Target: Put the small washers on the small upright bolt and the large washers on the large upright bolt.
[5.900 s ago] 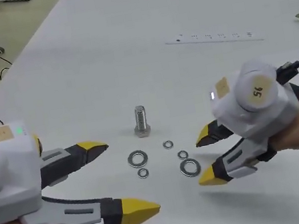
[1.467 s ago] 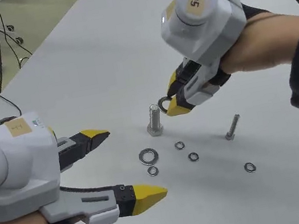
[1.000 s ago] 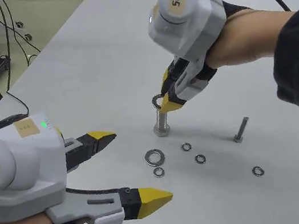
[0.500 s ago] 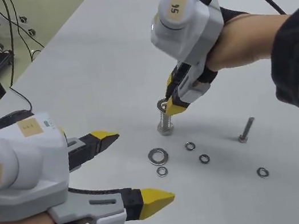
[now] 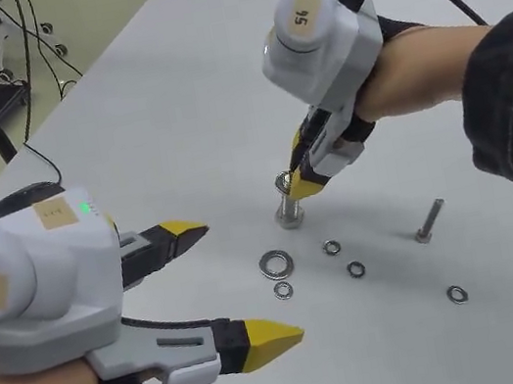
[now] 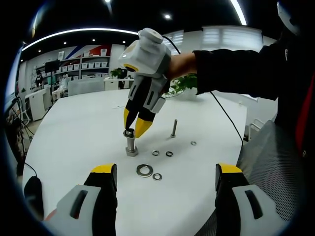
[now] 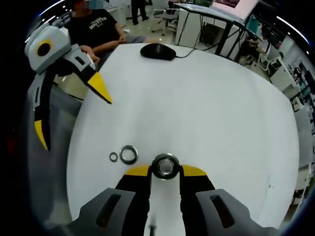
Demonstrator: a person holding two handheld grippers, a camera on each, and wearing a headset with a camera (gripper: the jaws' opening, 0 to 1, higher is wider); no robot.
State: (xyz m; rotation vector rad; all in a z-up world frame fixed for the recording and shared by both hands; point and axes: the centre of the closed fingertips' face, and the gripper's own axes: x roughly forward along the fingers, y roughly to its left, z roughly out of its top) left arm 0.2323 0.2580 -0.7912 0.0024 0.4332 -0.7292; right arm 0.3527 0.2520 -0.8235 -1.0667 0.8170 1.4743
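Note:
The large bolt [image 5: 289, 211] stands upright on the white table [image 5: 170, 98]. My right gripper [image 5: 296, 183] is shut on a large washer [image 5: 284, 183], held level at the bolt's top; in the right gripper view this washer [image 7: 165, 166] sits between the yellow tips. A second large washer [image 5: 274, 265] lies flat just in front of the bolt. Several small washers [image 5: 332, 247] are scattered around it. The small bolt [image 5: 428, 220] stands to the right. My left gripper [image 5: 237, 280] hovers open at the near left, nothing between its jaws.
A black mouse [image 7: 158, 51] with its cable lies at the table's left edge. A person in a black shirt [image 7: 96, 27] sits beyond that edge. Bare tabletop stretches behind the bolts.
My right gripper has come down with the large washer from just above the large bolt onto its top. The left gripper has stayed open in place.

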